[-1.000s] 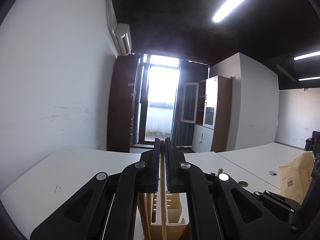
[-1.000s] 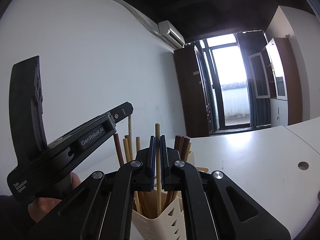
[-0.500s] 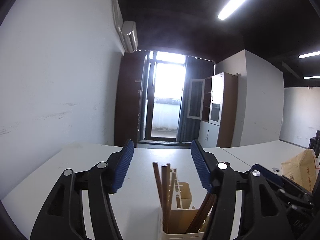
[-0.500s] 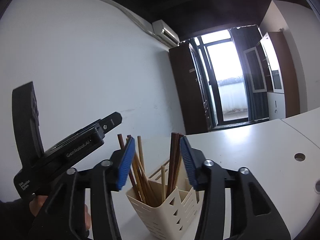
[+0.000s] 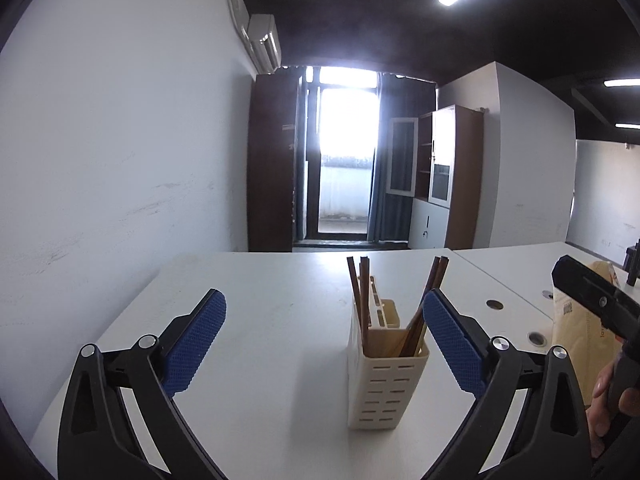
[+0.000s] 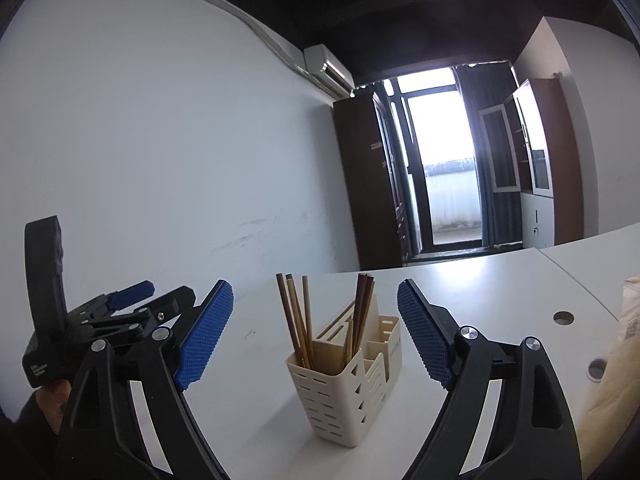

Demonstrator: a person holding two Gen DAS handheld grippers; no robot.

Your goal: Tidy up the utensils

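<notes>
A cream slotted utensil holder (image 5: pixel 387 376) stands upright on the white tabletop (image 5: pixel 260 320), with several chopsticks (image 5: pixel 362 300) rising out of its compartments, some dark brown and some pale wood. In the left wrist view the left gripper (image 5: pixel 324 340) has its blue-padded fingers (image 5: pixel 196 340) spread wide and opening further; the holder stands ahead of them and toward the right-hand finger, whose pad overlaps the leaning dark chopsticks in the picture, though no pad presses on anything. At the right edge of that view a person's hand (image 5: pixel 608 404) grips the black body of the other gripper, and a tan paper bag (image 5: pixel 576 344) stands on the tabletop behind it. In the right wrist view the right gripper (image 6: pixel 316 336) also has its fingers (image 6: pixel 206 336) spread and opening, and the holder (image 6: pixel 352 388) stands on the tabletop (image 6: pixel 480 288) ahead of them, centred in the gap, with its chopsticks (image 6: pixel 296 320) standing up between the two blue pads in the picture but clear of both. One bundle leans in the near left compartment and a darker bundle stands in the taller back section. To the left in this view the left gripper (image 6: pixel 120 312) is seen from the side, with a hand (image 6: pixel 52 396) beneath it.
</notes>
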